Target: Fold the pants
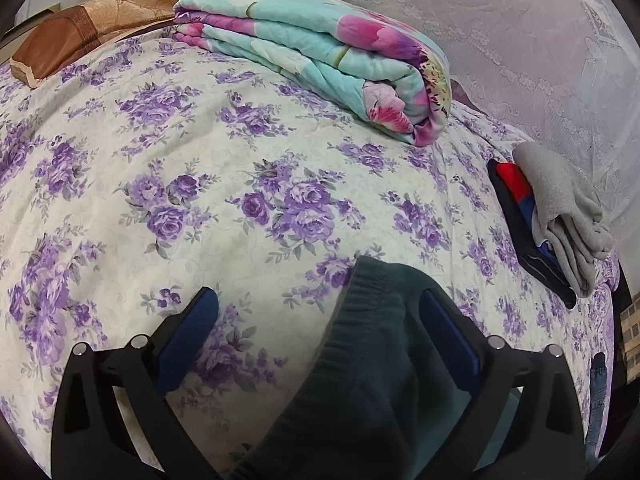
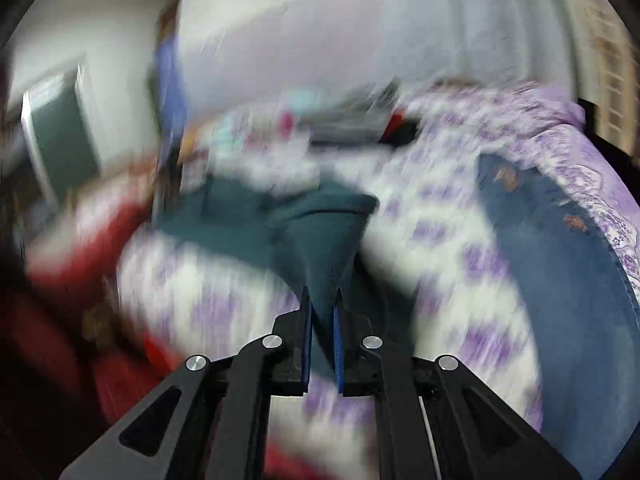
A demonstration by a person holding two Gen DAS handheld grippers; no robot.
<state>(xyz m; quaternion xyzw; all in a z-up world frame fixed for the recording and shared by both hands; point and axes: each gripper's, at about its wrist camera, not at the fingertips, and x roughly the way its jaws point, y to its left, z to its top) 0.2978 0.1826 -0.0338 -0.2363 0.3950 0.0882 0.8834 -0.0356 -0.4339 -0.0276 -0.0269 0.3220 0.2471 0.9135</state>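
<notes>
Dark green pants lie on the purple-flowered bedspread. Their ribbed waistband sits between the wide-open jaws of my left gripper, near the right finger. In the blurred right wrist view, my right gripper is shut on a fold of the dark green pants and lifts it off the bed; the cloth stretches away from the pads to the rest of the pants farther back.
A folded teal-and-pink quilt lies at the back of the bed. A brown pillow lies back left. A stack of folded clothes, grey on top, sits at the right edge. Blue jeans lie to the right.
</notes>
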